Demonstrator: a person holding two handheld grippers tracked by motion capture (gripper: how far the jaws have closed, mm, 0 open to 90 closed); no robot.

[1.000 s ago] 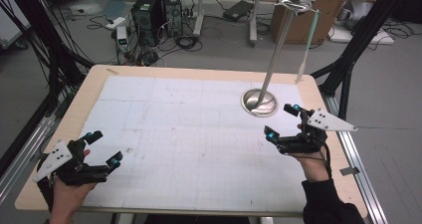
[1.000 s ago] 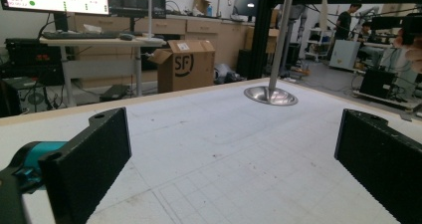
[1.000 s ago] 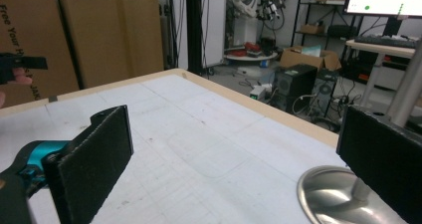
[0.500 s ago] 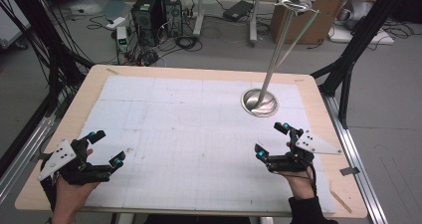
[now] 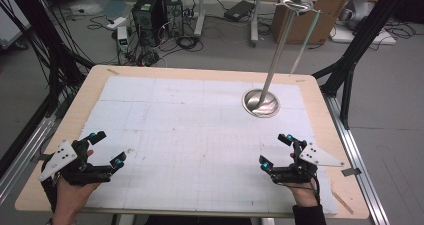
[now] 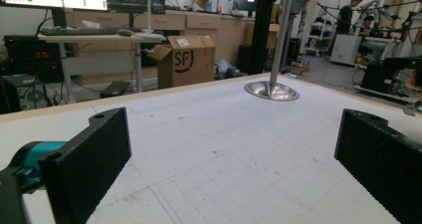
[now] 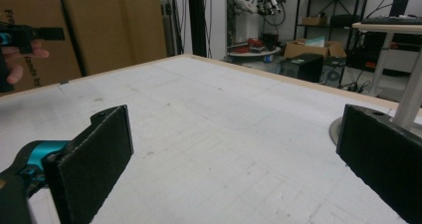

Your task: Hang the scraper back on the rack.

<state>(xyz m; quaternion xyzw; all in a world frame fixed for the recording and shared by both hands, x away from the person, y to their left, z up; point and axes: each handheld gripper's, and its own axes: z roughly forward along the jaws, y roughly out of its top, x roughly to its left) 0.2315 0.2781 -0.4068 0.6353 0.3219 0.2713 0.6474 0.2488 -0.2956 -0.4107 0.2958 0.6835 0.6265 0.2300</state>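
Observation:
A white gridded mat (image 5: 190, 120) covers the wooden table. My left gripper (image 5: 107, 148) rests open near the front left corner, with nothing between its fingers. My right gripper (image 5: 275, 150) stands open near the front right, also with nothing in it. A metal stand with a round base (image 5: 261, 103) rises from the back right of the mat, its pole (image 5: 280, 40) leaning upward. In the left gripper view the gripper (image 6: 231, 134) is wide open and the stand base (image 6: 271, 90) lies far ahead. In the right gripper view the gripper (image 7: 236, 134) is wide open, with the pole (image 7: 410, 99) behind its right jaw.
The other hand with its gripper (image 7: 15, 45) appears far off at the top left of the right gripper view. A black frame post (image 5: 360, 40) stands beside the table's right back corner. Cardboard boxes (image 6: 186, 59), computers (image 5: 155, 10) and cables lie on the floor beyond.
My right gripper has drawn back toward the near edge and a little left, away from the stand base. The left gripper has barely shifted.

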